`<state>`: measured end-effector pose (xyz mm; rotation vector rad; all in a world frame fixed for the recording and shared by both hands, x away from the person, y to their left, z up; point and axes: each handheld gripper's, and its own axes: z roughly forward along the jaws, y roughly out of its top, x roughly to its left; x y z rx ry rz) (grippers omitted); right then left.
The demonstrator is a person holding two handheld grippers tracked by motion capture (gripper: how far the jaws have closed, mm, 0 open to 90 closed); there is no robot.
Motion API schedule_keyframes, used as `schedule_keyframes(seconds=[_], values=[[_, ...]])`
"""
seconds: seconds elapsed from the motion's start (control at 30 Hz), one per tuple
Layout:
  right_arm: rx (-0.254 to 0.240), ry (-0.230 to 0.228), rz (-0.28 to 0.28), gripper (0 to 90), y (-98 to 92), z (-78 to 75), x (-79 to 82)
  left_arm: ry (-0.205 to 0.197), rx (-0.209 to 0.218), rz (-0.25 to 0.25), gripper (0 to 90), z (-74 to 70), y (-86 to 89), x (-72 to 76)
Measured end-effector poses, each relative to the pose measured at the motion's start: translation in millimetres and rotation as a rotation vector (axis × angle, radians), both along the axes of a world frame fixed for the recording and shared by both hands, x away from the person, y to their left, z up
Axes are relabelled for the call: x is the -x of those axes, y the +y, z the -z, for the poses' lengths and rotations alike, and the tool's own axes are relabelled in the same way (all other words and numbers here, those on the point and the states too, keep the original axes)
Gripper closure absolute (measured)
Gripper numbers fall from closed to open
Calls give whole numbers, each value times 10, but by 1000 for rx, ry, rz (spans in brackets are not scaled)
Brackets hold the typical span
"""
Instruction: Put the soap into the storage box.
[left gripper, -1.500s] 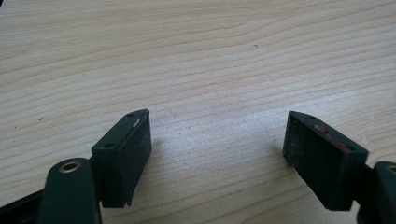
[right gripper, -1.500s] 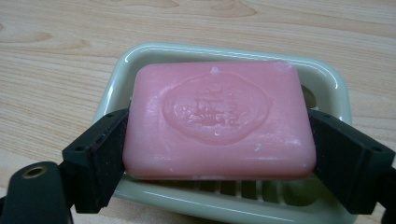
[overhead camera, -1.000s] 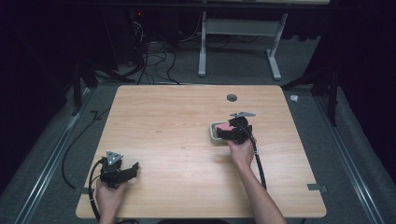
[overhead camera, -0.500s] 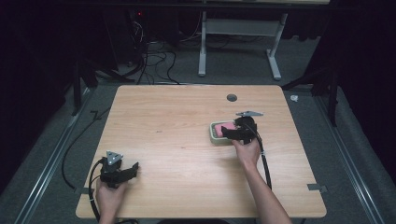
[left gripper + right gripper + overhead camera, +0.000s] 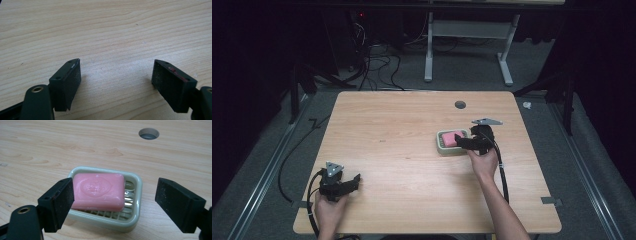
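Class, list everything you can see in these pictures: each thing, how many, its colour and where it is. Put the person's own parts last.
table: one, light wood, centre of the high view
cable hole: one, round, dark, far right part of the tabletop
soap dish: one, pale green, right half of the table
soap: one, pink bar, lying in the dish
desk frame: one, white legs, on the floor beyond the table
cables: several, black, on the floor beyond the table's far left
left gripper: one, black, open, over bare wood near the table's near left corner
right gripper: one, black, open, jaws either side of the dish
hands: two, one holding each gripper
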<state>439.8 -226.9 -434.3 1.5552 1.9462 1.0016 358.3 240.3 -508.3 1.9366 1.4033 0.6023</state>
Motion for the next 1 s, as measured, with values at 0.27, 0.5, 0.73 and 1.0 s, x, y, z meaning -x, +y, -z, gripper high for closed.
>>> schedule_keyframes(seconds=[0.27, 0.5, 0.73, 1.0], values=[[-4, -23, 8, 170, -111, -75, 72, 0, 0, 0, 240, 0, 0, 0], [-7, -38, 12, 173, -191, -126, 123, 0, 0, 0, 240, 0, 0, 0], [-6, -56, 22, 174, -276, -172, 185, 0, 0, 0, 240, 0, 0, 0], [-16, -67, 37, 176, -378, -179, 267, 0, 0, 0, 240, 0, 0, 0]])
